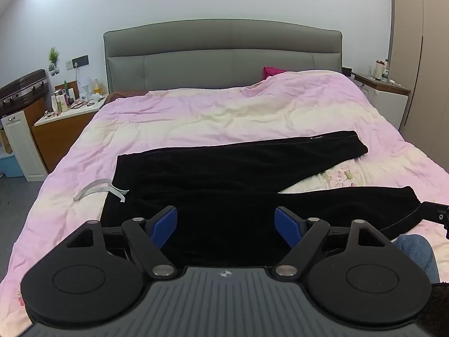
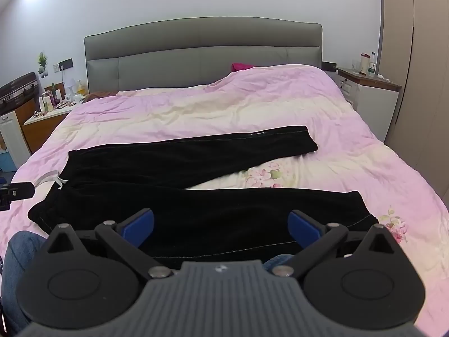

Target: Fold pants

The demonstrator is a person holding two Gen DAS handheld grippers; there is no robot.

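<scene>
Black pants [image 1: 224, 174] lie spread flat on the pink and cream quilt [image 1: 224, 112], waistband to the left, two legs reaching right and parted in a V. A white drawstring [image 1: 98, 188] trails off the waistband. My left gripper [image 1: 226, 223] is open and empty, above the near waist part. My right gripper [image 2: 221, 224] is open and empty, above the near leg of the pants [image 2: 196, 205], whose cuff lies at its right. The drawstring [image 2: 53, 178] shows at the left of the right wrist view.
A grey headboard [image 1: 224, 53] stands behind the bed. A nightstand with bottles [image 1: 67, 106] is at the left, another nightstand [image 1: 384, 90] at the right. The person's jeans-clad knee [image 2: 19, 252] is at the near bed edge.
</scene>
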